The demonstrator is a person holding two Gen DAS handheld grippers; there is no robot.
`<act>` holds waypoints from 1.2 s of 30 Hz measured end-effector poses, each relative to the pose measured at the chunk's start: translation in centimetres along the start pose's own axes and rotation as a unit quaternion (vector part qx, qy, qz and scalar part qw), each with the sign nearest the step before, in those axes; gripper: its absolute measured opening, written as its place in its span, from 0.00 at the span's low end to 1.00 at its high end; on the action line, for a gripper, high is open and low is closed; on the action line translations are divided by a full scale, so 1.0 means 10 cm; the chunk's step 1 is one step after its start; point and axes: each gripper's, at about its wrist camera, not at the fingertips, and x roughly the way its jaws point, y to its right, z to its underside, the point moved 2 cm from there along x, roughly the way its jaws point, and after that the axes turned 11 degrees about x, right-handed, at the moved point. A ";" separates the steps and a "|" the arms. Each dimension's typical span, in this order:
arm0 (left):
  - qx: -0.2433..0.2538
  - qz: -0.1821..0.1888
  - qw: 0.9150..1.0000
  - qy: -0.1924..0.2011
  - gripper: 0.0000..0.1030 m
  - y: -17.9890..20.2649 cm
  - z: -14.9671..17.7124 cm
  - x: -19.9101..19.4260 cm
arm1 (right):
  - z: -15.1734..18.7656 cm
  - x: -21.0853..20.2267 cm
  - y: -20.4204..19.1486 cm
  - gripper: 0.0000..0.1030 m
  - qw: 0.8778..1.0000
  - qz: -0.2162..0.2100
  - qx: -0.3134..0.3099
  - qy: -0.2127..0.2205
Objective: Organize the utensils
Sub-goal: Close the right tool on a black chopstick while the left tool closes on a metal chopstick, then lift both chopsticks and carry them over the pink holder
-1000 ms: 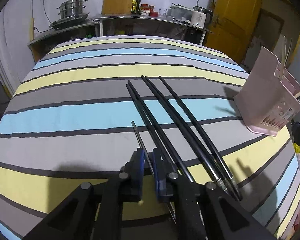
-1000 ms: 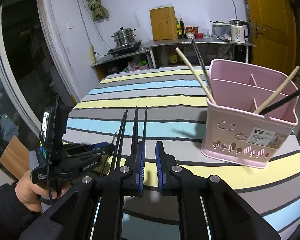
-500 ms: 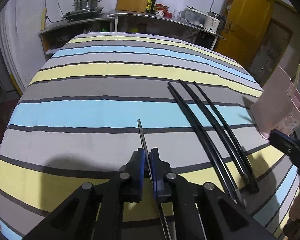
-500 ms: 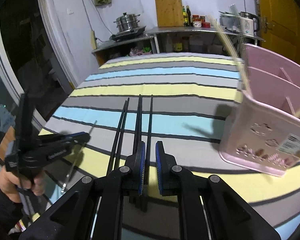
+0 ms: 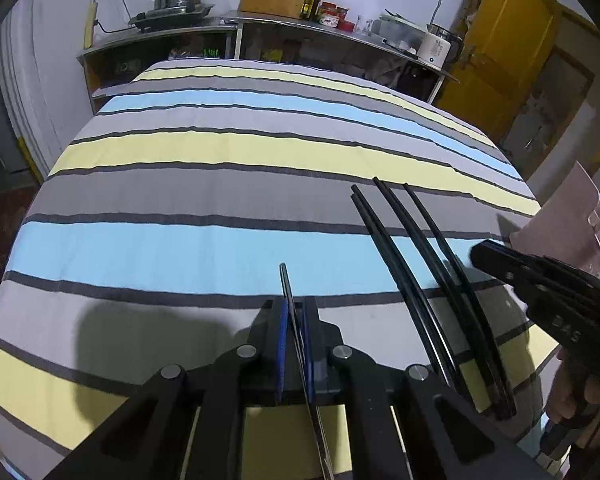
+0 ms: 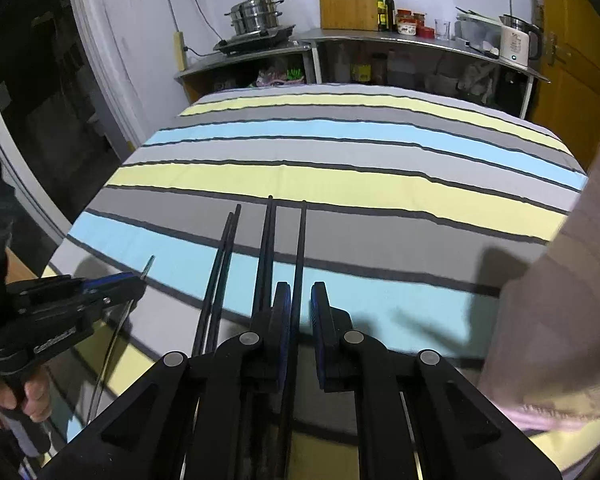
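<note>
My left gripper [image 5: 295, 312] is shut on a thin dark chopstick [image 5: 286, 284] and holds it just above the striped cloth; it also shows in the right wrist view [image 6: 134, 284]. Several black chopsticks [image 5: 416, 276] lie side by side on the cloth to its right. My right gripper [image 6: 300, 296] hovers low over their near ends [image 6: 298, 248], its jaws a small gap apart with nothing between them. The pink utensil basket [image 6: 560, 304] stands at the right edge, close and blurred.
The striped tablecloth [image 5: 220, 184] covers a round table whose edge drops off at left and front. A steel counter [image 6: 380, 36] with a steamer pot, bottles and kettle stands behind. A yellow door [image 5: 512, 40] is at the back right.
My left gripper closed on the thin chopstick and lifted it leftward, away from the black ones. My right gripper moved lower and leftward over the black chopsticks; the basket slid to the frame's edge.
</note>
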 end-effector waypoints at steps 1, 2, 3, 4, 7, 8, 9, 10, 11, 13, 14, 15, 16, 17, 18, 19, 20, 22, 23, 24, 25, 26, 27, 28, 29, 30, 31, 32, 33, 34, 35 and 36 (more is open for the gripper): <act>0.002 -0.001 1.000 0.001 0.06 0.00 0.00 0.01 | -0.02 0.05 -0.01 0.10 1.000 0.002 -0.001 -0.004; 0.006 -0.004 1.000 0.002 0.06 0.01 0.00 0.01 | -0.03 0.08 -0.01 0.10 1.000 0.003 -0.002 -0.006; 0.008 -0.007 1.000 0.003 0.06 0.02 0.00 0.01 | -0.04 0.12 -0.01 0.10 1.000 0.004 -0.004 -0.010; 0.013 -0.012 1.000 0.003 0.06 0.04 0.01 0.01 | -0.05 0.15 -0.02 0.10 1.000 0.004 -0.004 -0.013; 0.017 -0.022 1.000 0.005 0.06 0.07 0.01 0.01 | -0.06 0.27 -0.03 0.10 1.000 0.011 -0.008 -0.027; 0.018 -0.025 1.000 0.004 0.06 0.07 0.01 0.01 | -0.06 0.31 -0.03 0.10 0.999 0.015 -0.008 -0.032; 0.022 -0.029 0.999 0.003 0.06 0.09 0.01 0.01 | -0.08 0.32 -0.03 0.10 0.999 0.014 -0.008 -0.027; 0.027 -0.032 0.999 0.003 0.06 0.10 0.01 0.02 | -0.09 0.34 -0.04 0.10 0.999 0.015 -0.009 -0.029; 0.033 -0.037 0.999 0.002 0.06 0.11 0.01 0.02 | -0.11 0.35 -0.05 0.10 0.999 0.016 -0.010 -0.029; 0.039 -0.041 0.998 0.000 0.06 0.12 0.00 0.03 | -0.15 0.38 -0.07 0.10 0.999 0.017 -0.012 -0.034; 0.040 -0.041 0.998 0.000 0.06 0.12 0.00 0.03 | -0.17 0.40 -0.07 0.10 0.999 0.015 -0.013 -0.037; 0.041 -0.042 0.998 0.000 0.06 0.12 0.00 0.03 | -0.20 0.42 -0.08 0.10 0.999 0.014 -0.012 -0.039; 0.041 -0.042 0.998 -0.001 0.06 0.12 -0.01 0.03 | -0.22 0.43 -0.07 0.10 0.999 0.011 -0.010 -0.042; 0.042 -0.042 0.998 -0.001 0.06 0.11 -0.01 0.03 | -0.24 0.44 -0.07 0.10 0.999 0.008 -0.007 -0.045; 0.045 -0.044 0.998 -0.001 0.06 0.11 -0.01 0.03 | -0.25 0.44 -0.05 0.09 0.999 0.006 -0.003 -0.047; 0.046 -0.044 0.998 -0.002 0.05 0.11 -0.02 0.03 | -0.26 0.44 -0.06 0.05 0.999 0.006 -0.002 -0.048; 0.044 -0.042 0.998 -0.002 0.05 0.10 -0.02 0.03 | -0.27 0.45 -0.05 0.05 0.999 0.007 -0.002 -0.050; 0.037 -0.034 0.999 -0.003 0.05 0.08 -0.04 0.03 | -0.27 0.43 -0.04 0.05 0.999 0.003 0.004 -0.054; 0.031 -0.027 0.999 -0.004 0.04 0.06 -0.04 0.03 | -0.26 0.41 -0.04 0.05 0.999 0.003 0.005 -0.054; 0.027 -0.021 0.999 -0.005 0.04 0.05 -0.04 0.02 | -0.25 0.39 -0.04 0.05 0.999 0.002 0.005 -0.053; 0.023 -0.017 1.000 -0.004 0.04 0.05 -0.04 0.01 | -0.25 0.35 -0.06 0.05 0.999 0.000 0.004 -0.050; 0.021 -0.013 1.000 -0.001 0.04 0.05 -0.04 -0.02 | -0.24 0.29 -0.08 0.05 0.999 -0.003 0.000 -0.045; 0.021 -0.012 1.000 0.001 0.04 0.05 -0.05 -0.05 | -0.23 0.24 -0.10 0.05 0.999 -0.005 -0.002 -0.040; 0.020 -0.009 1.000 0.007 0.04 0.06 -0.06 -0.10 | -0.23 0.20 -0.13 0.05 0.999 -0.006 -0.004 -0.036; 0.020 -0.007 1.000 0.010 0.04 0.06 -0.07 -0.14 | -0.23 0.13 -0.15 0.05 0.999 -0.008 -0.005 -0.030; 0.020 -0.006 1.000 0.016 0.04 0.07 -0.08 -0.20 | -0.23 0.05 -0.17 0.05 1.000 -0.012 -0.006 -0.023; 0.021 -0.005 1.000 0.022 0.04 0.07 -0.10 -0.26 | -0.24 -0.02 -0.20 0.05 1.000 -0.014 -0.007 -0.016; 0.022 -0.005 0.999 0.029 0.04 0.08 -0.12 -0.34 | -0.25 -0.10 -0.22 0.05 1.000 -0.017 -0.009 -0.010; 0.022 -0.003 0.999 0.034 0.04 0.08 -0.13 -0.40 | -0.25 -0.20 -0.24 0.05 1.000 -0.020 -0.011 -0.001; 0.023 -0.002 0.999 0.040 0.04 0.08 -0.15 -0.46 | -0.26 -0.31 -0.26 0.05 1.000 -0.023 -0.012 0.009; 0.024 -0.001 0.999 0.048 0.04 0.10 -0.17 -0.56 | -0.26 -0.38 -0.28 0.05 0.999 -0.026 -0.012 0.015; 0.025 0.001 0.998 0.055 0.04 0.11 -0.19 -0.64 | -0.27 -0.50 -0.29 0.05 0.999 -0.030 -0.012 0.025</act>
